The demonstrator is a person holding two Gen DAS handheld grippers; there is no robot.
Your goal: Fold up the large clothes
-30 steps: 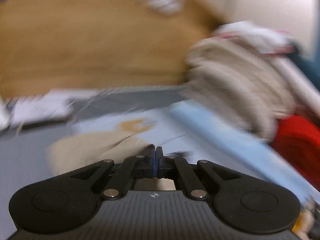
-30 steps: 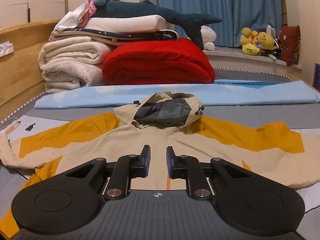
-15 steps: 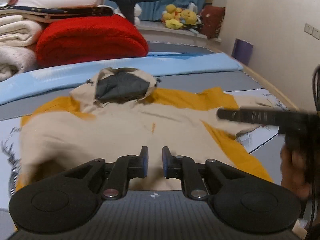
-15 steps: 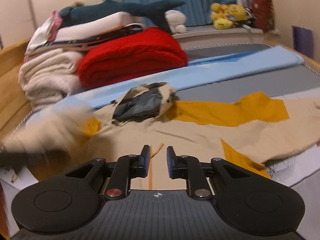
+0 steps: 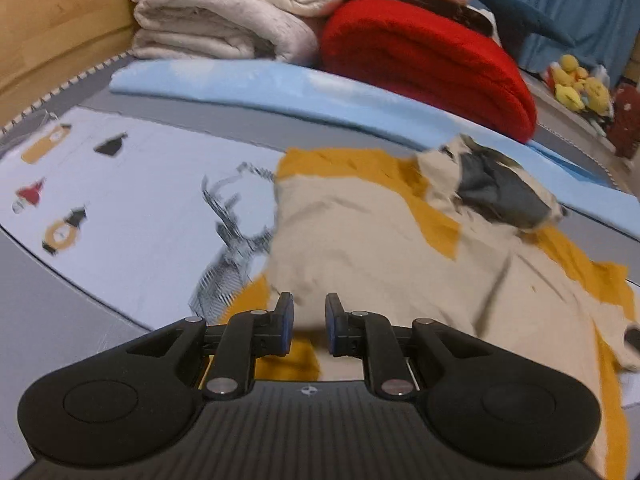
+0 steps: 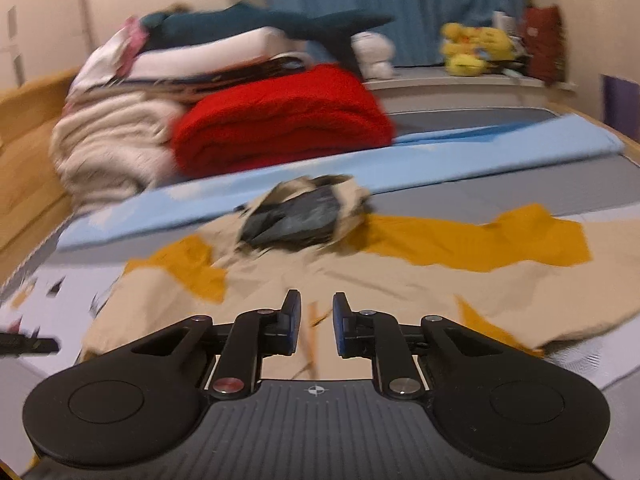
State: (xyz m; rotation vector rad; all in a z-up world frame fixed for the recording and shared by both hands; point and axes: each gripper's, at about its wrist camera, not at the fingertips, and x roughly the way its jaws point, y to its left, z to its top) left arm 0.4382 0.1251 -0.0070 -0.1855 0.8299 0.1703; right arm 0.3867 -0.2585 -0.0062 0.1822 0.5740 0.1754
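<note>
A beige and mustard hooded jacket lies spread on the bed, its grey-lined hood toward the pillows. Its left sleeve is folded in over the body. My left gripper is open and empty, just above the jacket's lower left edge. In the right wrist view the jacket fills the middle, hood at the back, right sleeve stretched out right. My right gripper is open and empty over the jacket's lower middle. The left gripper's tip shows at the left edge.
A printed pale sheet covers the bed left of the jacket. A light blue folded sheet lies behind it. Folded cream blankets, a red blanket and plush toys are stacked at the back. A wooden bed frame runs along the left.
My left gripper went from shut to open and swung left toward the jacket's left edge. The left sleeve now lies folded over the body. My right gripper stayed open and shifted slightly.
</note>
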